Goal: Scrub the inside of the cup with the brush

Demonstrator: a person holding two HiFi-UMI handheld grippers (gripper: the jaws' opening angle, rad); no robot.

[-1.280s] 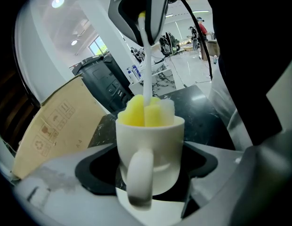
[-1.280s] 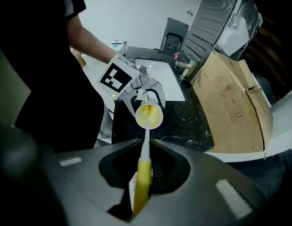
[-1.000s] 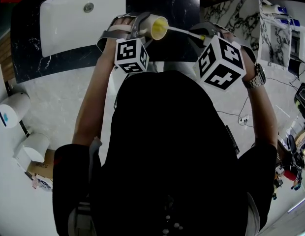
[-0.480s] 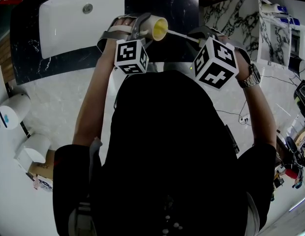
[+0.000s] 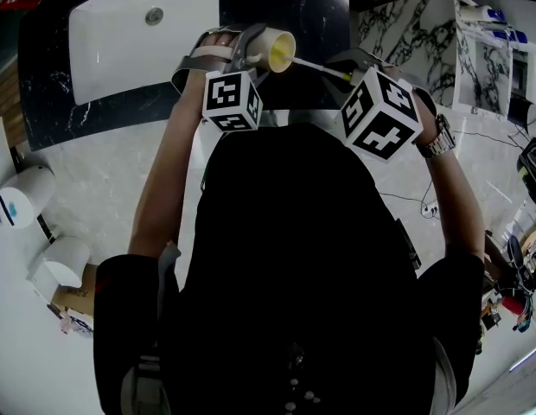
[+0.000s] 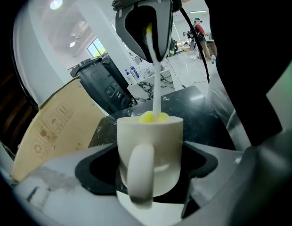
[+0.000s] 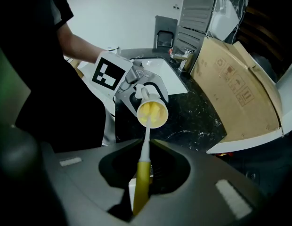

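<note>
- Our left gripper's (image 6: 150, 175) jaws pinch the white cup (image 6: 160, 135) by its two sides. Its handle (image 6: 140, 173) faces that gripper's camera at 6 o'clock.
- Our right gripper's (image 7: 145, 173) jaws are pressed onto the yellow grip of the brush (image 7: 145, 149). Its white stem runs to 12 o'clock, and its yellow head sits inside the cup's mouth.
- In the head view we see the cup held on its side, off the black marbled table (image 5: 320, 7). Its mouth opens toward 4 o'clock, and the stem enters from there.
- The left gripper's marker cube (image 5: 232, 98) sits at 7 o'clock of the cup; the right one (image 5: 380, 112) is at 4 o'clock.
- A white sink (image 5: 121, 37) lies at 9 o'clock of the cup.
- In the right gripper view a cardboard box (image 7: 235, 88) leans at 2 o'clock.
</note>
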